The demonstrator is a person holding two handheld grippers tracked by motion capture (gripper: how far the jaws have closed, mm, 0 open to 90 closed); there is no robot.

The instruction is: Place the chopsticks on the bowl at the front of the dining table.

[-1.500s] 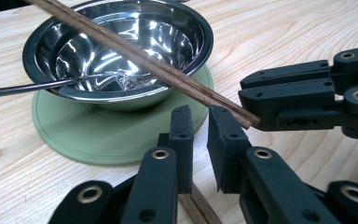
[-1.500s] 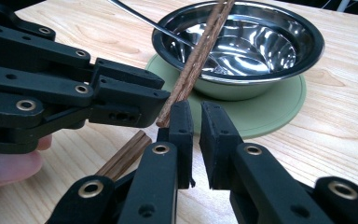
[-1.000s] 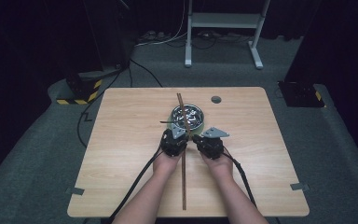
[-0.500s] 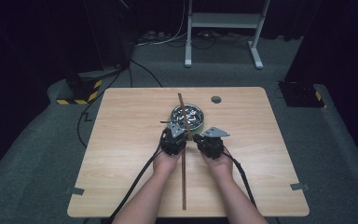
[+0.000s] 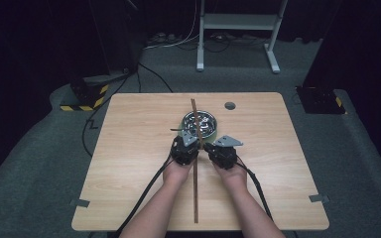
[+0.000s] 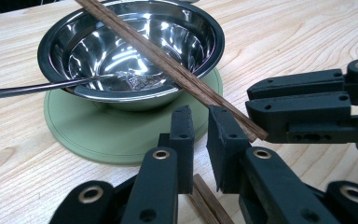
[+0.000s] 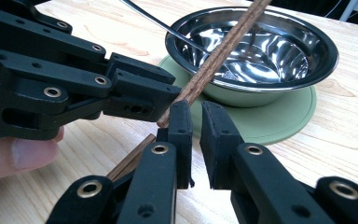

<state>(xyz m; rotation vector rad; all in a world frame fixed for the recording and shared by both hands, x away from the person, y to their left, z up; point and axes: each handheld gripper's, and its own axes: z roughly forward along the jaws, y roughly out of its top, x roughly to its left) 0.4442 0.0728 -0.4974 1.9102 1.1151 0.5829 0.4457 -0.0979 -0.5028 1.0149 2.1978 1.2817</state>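
A steel bowl [image 5: 198, 124] [image 6: 130, 42] [image 7: 261, 46] stands on a round green mat [image 6: 102, 135] [image 7: 270, 121] at the table's middle. A dark spoon handle [image 6: 28, 88] [image 7: 158, 23] sticks out of it to the left. A long brown wooden stick [image 5: 195, 188] [image 6: 168, 65] [image 7: 214, 60] leans over the bowl's rim and runs down toward the front edge. My left gripper [image 5: 191, 141] [image 6: 200, 135] is shut over the stick, nothing between its jaws. My right gripper [image 5: 207, 147] [image 7: 196, 126] is shut just right of the stick, jaws empty, tips close to the left gripper's.
The wooden table [image 5: 129, 198] has a round dark hole [image 5: 229, 105] behind the bowl. On the floor stand a white metal frame [image 5: 238, 25] at the back, a yellow-black striped box [image 5: 87, 96] at left and a black box [image 5: 322, 99] at right.
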